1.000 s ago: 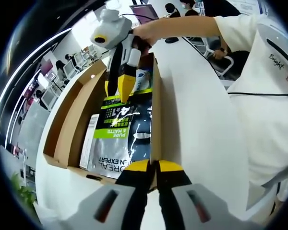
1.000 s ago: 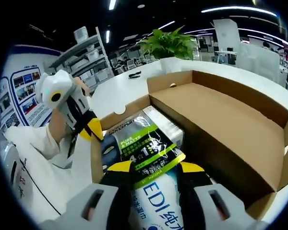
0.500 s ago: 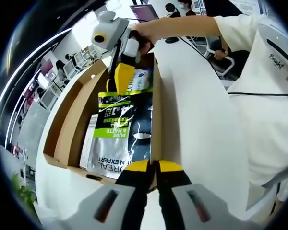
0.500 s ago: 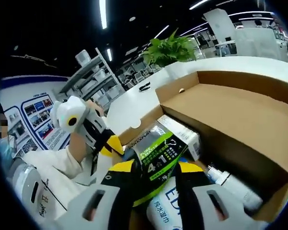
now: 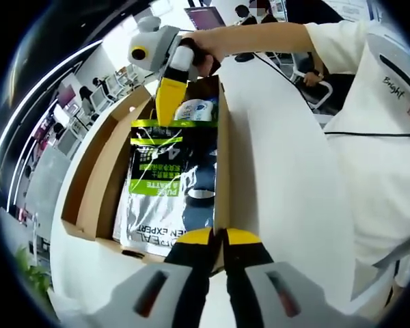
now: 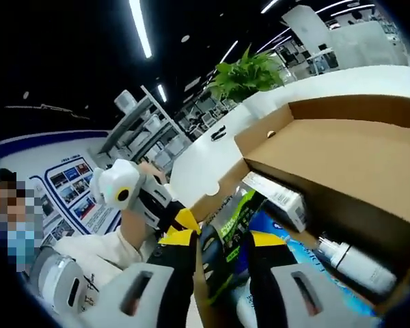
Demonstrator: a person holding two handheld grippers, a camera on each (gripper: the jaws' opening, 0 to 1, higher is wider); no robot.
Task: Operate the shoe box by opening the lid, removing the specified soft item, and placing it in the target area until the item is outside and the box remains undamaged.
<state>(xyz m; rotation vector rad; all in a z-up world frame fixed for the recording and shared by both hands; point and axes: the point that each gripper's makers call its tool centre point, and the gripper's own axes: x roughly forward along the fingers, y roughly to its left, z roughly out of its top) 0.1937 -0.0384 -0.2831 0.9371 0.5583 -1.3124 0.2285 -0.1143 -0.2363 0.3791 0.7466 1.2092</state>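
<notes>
Cardboard shoe box (image 5: 102, 178): lid open, on a white table (image 5: 273, 164).
Soft pouch (image 5: 169, 179): black, green and silver, lifted at 1 end, lower end inside the box.
Right gripper (image 6: 219, 240): jaws closed on the pouch's top edge; seen in the left gripper view at the box's far end.
Left gripper (image 5: 217, 237): jaws pressed together, at the box's near wall; whether they pinch it, cannot tell.
White bottle (image 6: 359, 263): lying inside the box.
</notes>
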